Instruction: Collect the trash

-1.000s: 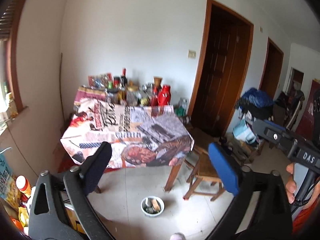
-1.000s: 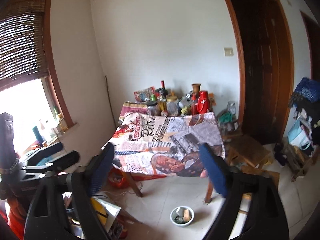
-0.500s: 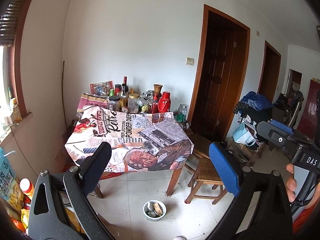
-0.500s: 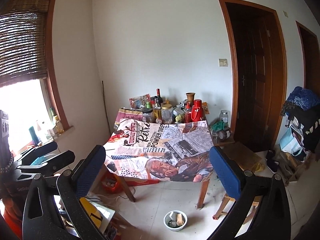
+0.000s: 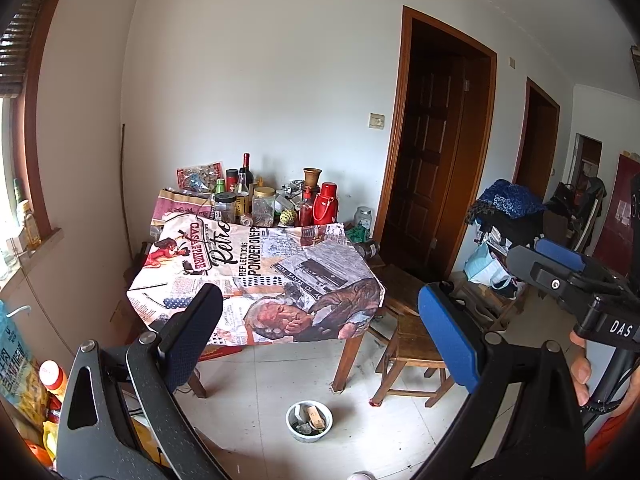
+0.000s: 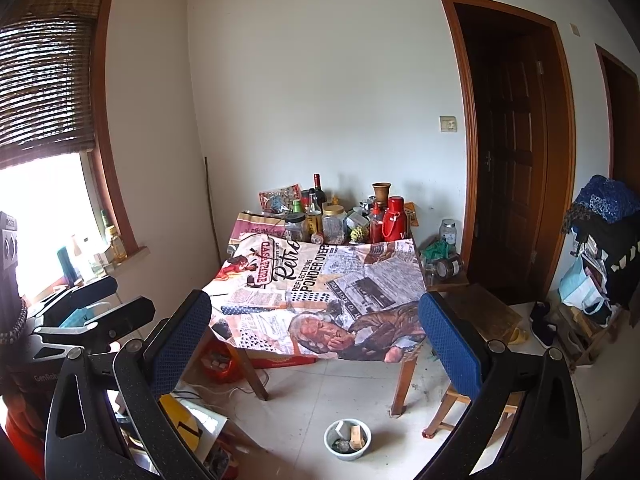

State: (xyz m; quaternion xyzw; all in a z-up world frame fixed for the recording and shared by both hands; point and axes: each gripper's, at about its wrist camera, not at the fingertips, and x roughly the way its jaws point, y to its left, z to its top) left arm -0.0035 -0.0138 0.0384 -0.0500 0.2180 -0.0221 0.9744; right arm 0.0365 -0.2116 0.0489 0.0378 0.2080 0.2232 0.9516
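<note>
A white bowl (image 5: 309, 421) with scraps in it stands on the tiled floor in front of the table; it also shows in the right wrist view (image 6: 347, 439). My left gripper (image 5: 320, 344) is open and empty, held high and well back from the bowl. My right gripper (image 6: 316, 344) is open and empty too, at a similar height. The right gripper also shows at the right edge of the left wrist view (image 5: 560, 264). The left gripper also shows at the left edge of the right wrist view (image 6: 92, 312).
A table (image 5: 256, 272) with a printed cloth carries jars, bottles and a red flask (image 5: 325, 204) at its back. A wooden stool (image 5: 412, 344) stands right of it. Dark doors (image 5: 432, 168) are on the right. Clutter and bags lie at the lower left (image 5: 24, 380).
Both grippers have tilted up and pulled back a little, so the table and bowl sit lower and farther in both views. Both grippers stay open and empty.
</note>
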